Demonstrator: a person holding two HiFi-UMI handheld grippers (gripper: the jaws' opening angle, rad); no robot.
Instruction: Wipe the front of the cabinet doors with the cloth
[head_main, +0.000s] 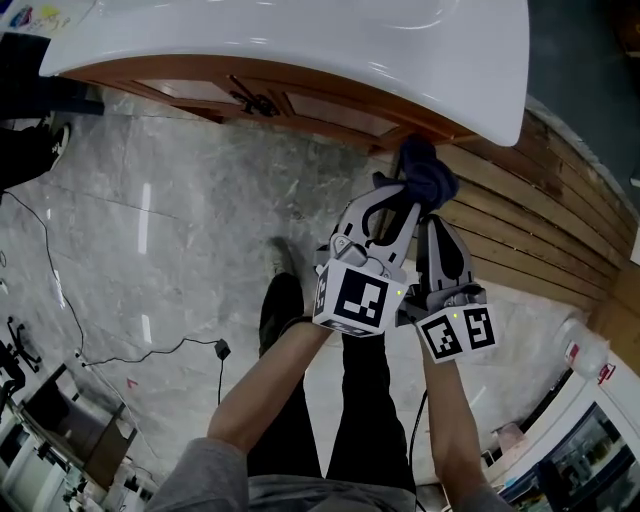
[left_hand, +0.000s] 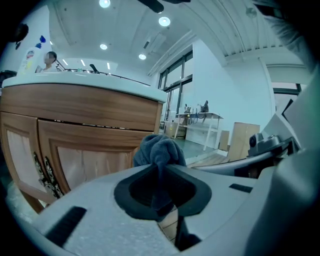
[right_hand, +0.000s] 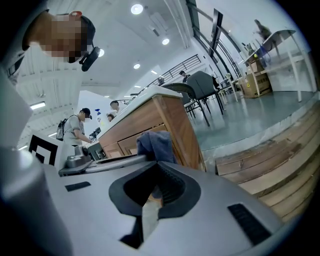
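Holding the cloth at the cabinet's right corner: wiping step in hand, door panels judged still to do.
Under the white countertop (head_main: 300, 40), the wooden cabinet doors (head_main: 300, 105) lie to the left. The left gripper (head_main: 395, 205) is clamped on the bunched dark-blue cloth (head_main: 425, 172). The right gripper (head_main: 432, 222) sits just beside it, jaws together, seemingly empty. The next move calls for pressing the cloth flat and sweeping left.
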